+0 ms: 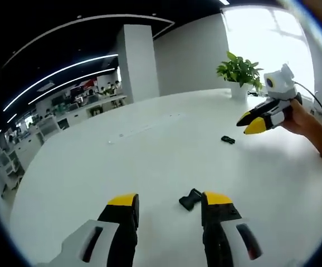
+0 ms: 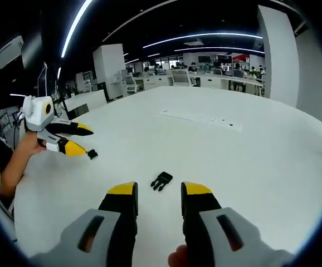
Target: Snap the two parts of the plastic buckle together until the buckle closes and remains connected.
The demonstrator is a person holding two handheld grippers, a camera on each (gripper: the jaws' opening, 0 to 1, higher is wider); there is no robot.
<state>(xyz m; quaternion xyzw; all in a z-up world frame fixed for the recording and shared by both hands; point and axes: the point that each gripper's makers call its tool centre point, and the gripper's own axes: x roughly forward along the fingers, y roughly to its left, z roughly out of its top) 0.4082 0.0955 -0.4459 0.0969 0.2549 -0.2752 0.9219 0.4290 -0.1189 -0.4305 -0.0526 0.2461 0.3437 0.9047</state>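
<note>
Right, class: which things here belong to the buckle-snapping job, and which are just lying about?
Job in hand:
left gripper and right gripper, both open
small black plastic buckle part by the left fingers
second black plastic buckle part further off

Lying about:
green leafy plant in a white pot
large white table
distant office desks

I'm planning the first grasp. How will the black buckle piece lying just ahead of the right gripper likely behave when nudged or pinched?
The buckle piece looks small, flat, probably light. On the smooth white table it may skid rather than roll.
</note>
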